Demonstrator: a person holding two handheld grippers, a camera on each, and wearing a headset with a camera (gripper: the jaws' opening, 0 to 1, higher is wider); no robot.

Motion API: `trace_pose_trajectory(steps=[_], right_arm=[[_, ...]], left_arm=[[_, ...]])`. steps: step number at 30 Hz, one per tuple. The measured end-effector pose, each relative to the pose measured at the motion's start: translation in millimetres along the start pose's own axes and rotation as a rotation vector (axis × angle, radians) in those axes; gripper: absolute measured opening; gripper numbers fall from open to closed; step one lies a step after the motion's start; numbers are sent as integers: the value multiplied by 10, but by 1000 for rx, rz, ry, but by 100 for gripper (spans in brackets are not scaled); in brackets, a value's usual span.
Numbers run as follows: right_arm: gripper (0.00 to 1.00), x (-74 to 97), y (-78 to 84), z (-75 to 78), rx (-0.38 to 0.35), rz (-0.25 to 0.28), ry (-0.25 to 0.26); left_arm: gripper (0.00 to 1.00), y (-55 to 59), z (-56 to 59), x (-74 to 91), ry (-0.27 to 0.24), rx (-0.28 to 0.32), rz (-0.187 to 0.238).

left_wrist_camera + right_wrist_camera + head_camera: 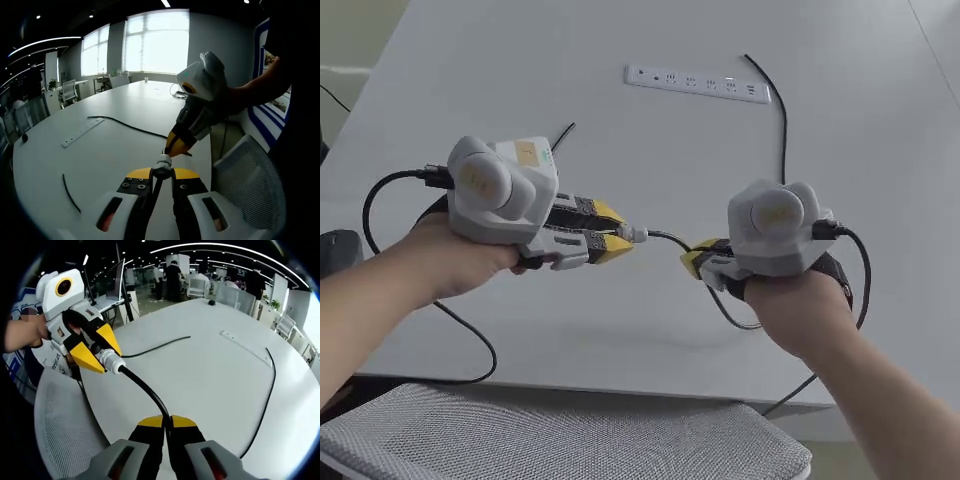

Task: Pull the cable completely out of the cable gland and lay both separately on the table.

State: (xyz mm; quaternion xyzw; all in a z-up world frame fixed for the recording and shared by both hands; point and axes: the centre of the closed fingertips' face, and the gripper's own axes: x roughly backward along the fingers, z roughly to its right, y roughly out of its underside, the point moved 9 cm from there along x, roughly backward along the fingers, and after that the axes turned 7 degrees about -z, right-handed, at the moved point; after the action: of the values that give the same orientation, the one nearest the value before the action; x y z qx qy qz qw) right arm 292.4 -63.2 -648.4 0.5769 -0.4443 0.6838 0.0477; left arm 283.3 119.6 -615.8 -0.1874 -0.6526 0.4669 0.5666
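Both grippers are held above the front of the white table (pixel 650 150). My left gripper (pixel 616 236) is shut on the white cable gland (pixel 636 234), which sits between its yellow tips (pixel 162 167). A black cable (pixel 668 238) runs out of the gland (pixel 111 361) and arcs across to my right gripper (pixel 692 260), which is shut on the cable (pixel 145 388) at its tips (pixel 166 420). The cable's free end loops down below the right hand (pixel 735 318). The gland and the right gripper are a short span apart.
A white power strip (pixel 697 84) lies at the back of the table with its black cord (pixel 782 120) running forward. A short black cable piece (pixel 563 136) lies behind the left gripper. A grey mesh chair (pixel 550 435) sits below the table's front edge. People stand far off (pixel 175 270).
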Motion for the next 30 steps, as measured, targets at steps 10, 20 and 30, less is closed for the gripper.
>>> trace_pose_trajectory(steps=[10,20,30], right_arm=[[2,88,-58,-21,110,39,3],[16,201,-284,-125,193,114,-24],[11,141,-511,-437,403,98,-5]], left_arm=[[15,4,-43,0,2,-5,-2],[15,13,-77,-6,8,-16,-18],[15,-6,-69,19,15,-17,-22]])
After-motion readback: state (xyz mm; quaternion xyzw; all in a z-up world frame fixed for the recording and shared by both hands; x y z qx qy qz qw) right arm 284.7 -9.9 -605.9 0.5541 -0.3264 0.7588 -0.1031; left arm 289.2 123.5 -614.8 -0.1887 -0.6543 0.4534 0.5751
